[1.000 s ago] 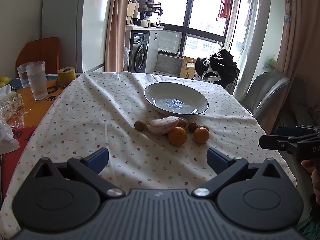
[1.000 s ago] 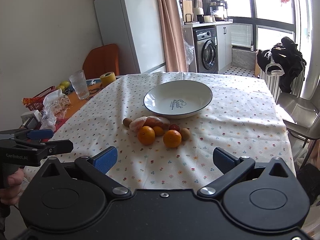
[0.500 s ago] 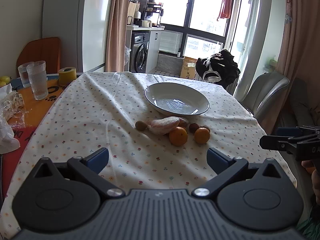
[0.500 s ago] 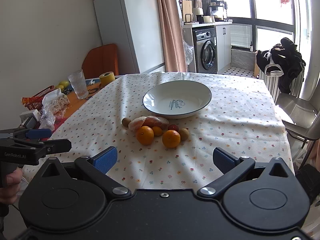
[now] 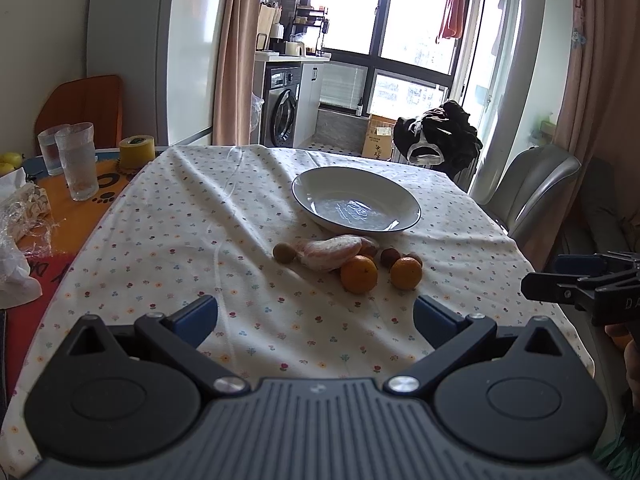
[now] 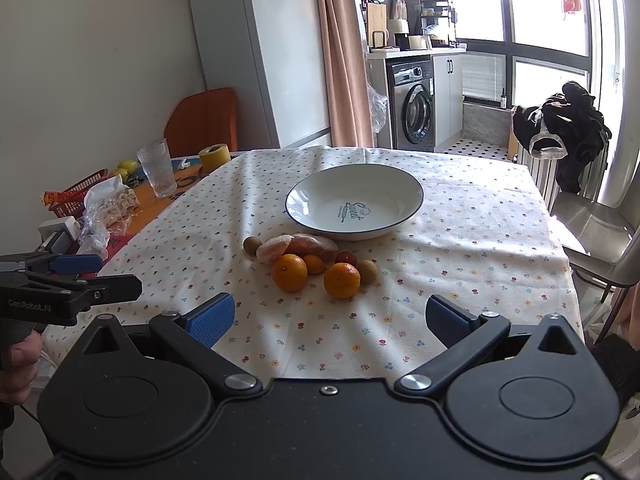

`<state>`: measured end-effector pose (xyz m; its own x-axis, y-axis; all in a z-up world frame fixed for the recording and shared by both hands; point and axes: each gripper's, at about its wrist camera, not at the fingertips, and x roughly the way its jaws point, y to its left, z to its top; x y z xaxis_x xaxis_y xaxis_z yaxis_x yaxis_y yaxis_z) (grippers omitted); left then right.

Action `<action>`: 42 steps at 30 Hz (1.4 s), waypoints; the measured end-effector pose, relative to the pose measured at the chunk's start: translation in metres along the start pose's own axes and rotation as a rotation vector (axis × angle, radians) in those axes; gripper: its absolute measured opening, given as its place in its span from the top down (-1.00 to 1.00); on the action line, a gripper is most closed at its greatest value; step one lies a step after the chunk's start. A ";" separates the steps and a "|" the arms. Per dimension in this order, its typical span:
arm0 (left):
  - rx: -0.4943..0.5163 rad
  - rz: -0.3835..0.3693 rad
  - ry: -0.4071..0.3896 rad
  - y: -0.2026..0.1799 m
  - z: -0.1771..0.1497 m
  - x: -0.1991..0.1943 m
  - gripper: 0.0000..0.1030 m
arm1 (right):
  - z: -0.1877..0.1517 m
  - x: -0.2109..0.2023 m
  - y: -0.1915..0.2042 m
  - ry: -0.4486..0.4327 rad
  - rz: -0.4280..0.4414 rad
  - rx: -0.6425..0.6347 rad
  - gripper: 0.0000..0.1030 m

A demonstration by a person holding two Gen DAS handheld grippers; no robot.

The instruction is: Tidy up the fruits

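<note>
fruit (image 6: 308, 260) is seen heaped in a small cluster on the flowered tablecloth (image 6: 460, 248), just in front of the empty white bowl (image 6: 354, 200) and nearly touching its near rim. two oranges (image 6: 290, 273) lie at the front of the heap, with peeled segments (image 6: 274, 249) and small brown and red fruits behind them. the cluster's long axis runs across both views, left to right, parallel to the near table edge. it lies straight ahead of the right gripper (image 6: 330, 318) and slightly right of centre for the left gripper (image 5: 316, 314), so the right is judged the nearer and better lined up, though only by a little. both grippers are held wide apart at the fingers, with nothing gripped and nothing touched, and are kept above the near part of the table, well short of the fruit. nothing is shown in the bowl yet.
</note>
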<state>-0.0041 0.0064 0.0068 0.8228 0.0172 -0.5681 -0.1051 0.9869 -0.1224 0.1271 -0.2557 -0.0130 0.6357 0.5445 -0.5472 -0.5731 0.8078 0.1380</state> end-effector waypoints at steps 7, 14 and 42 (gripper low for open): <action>-0.006 0.013 -0.004 0.002 0.001 -0.001 -1.00 | 0.001 0.000 0.002 -0.002 0.021 -0.006 -1.00; -0.005 0.012 -0.007 0.005 0.001 -0.001 -1.00 | 0.001 0.002 0.003 -0.007 0.016 0.002 -1.00; -0.045 0.074 0.016 0.012 -0.008 0.061 -0.99 | -0.003 0.064 -0.041 -0.034 0.111 0.073 -1.00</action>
<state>0.0397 0.0179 -0.0359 0.8027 0.0871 -0.5899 -0.1908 0.9748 -0.1157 0.1895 -0.2544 -0.0558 0.5886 0.6376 -0.4971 -0.6021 0.7560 0.2567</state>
